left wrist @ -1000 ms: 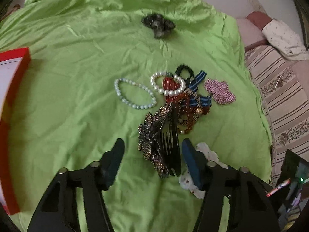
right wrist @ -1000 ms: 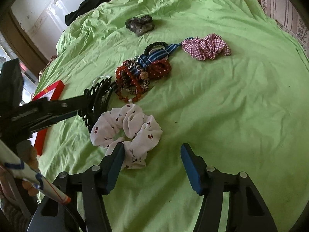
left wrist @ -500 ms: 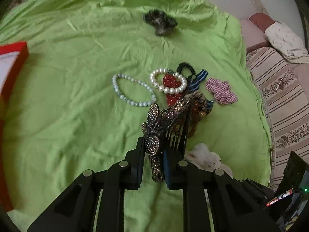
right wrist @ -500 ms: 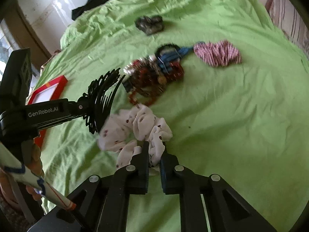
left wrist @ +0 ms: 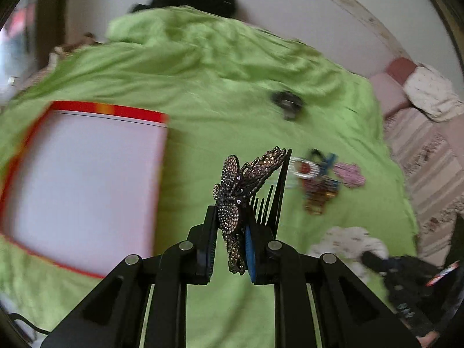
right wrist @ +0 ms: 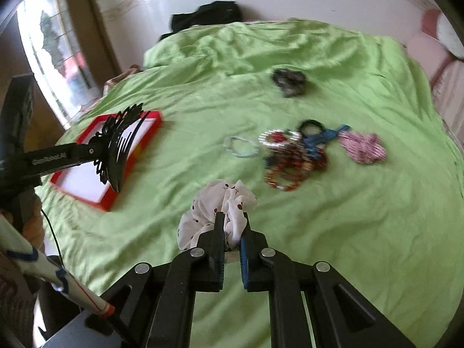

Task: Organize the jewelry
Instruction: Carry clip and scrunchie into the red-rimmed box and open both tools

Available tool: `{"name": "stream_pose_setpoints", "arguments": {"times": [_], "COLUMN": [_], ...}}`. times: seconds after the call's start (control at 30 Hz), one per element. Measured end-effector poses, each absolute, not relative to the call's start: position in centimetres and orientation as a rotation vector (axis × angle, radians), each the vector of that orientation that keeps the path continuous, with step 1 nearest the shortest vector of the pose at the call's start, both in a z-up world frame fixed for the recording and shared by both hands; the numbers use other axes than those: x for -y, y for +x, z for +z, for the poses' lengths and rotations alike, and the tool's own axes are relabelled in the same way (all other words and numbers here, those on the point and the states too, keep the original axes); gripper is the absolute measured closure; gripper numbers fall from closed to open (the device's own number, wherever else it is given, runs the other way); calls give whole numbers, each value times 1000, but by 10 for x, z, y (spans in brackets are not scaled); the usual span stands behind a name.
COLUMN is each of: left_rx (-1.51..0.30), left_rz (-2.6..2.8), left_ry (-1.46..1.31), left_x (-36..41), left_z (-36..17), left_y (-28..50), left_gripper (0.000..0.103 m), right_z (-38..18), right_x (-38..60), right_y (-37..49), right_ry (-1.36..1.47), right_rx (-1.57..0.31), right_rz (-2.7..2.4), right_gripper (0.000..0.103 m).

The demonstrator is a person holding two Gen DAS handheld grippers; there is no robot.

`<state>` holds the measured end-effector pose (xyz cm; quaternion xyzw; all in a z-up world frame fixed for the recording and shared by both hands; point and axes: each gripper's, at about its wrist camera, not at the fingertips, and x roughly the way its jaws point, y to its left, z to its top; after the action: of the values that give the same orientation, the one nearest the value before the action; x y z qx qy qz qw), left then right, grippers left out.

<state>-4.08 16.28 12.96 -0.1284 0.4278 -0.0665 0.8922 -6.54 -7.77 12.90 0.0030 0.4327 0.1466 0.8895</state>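
Left claw [left wrist: 230, 249] grips rhinestone comb [left wrist: 246, 185]; right claw [right wrist: 232, 243] grips white scrunchie [right wrist: 214, 211]

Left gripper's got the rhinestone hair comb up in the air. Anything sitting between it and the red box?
Nothing visible does. The hair comb in the left gripper hangs beside the red box; only bare green sheet lies between them.

Comb [left wrist: 249, 185] and scrunchie [right wrist: 220, 208] now aloft.

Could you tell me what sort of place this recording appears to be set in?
Most likely a bedroom at home: the work surface is a bed under a rumpled green sheet, with a striped mattress and a pillow alongside, against a plain wall.
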Motion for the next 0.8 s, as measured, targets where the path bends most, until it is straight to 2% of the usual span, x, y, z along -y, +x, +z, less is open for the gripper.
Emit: {"name": "stream_pose_setpoints", "arguments": {"times": [0.43,0.63,0.8], "left_rx": [-918,-980,-982], "left_rz": [244,335,334], "left_ry": [-206,-235,-255], "left_x": [-328,-378,-389], "left_z": [102,70,59], "left_y": [-50,-38,-40], "left_gripper": [86,86,86], "right_z": [135,95,59], "right_x": [-86,-158,-171], "right_y": [-20,13,24], "right_ry": [65,38,-15], "right_rx": [-981,-1080,-1173], "right_rz": [609,646,559], "right_gripper": [94,94,94]}}
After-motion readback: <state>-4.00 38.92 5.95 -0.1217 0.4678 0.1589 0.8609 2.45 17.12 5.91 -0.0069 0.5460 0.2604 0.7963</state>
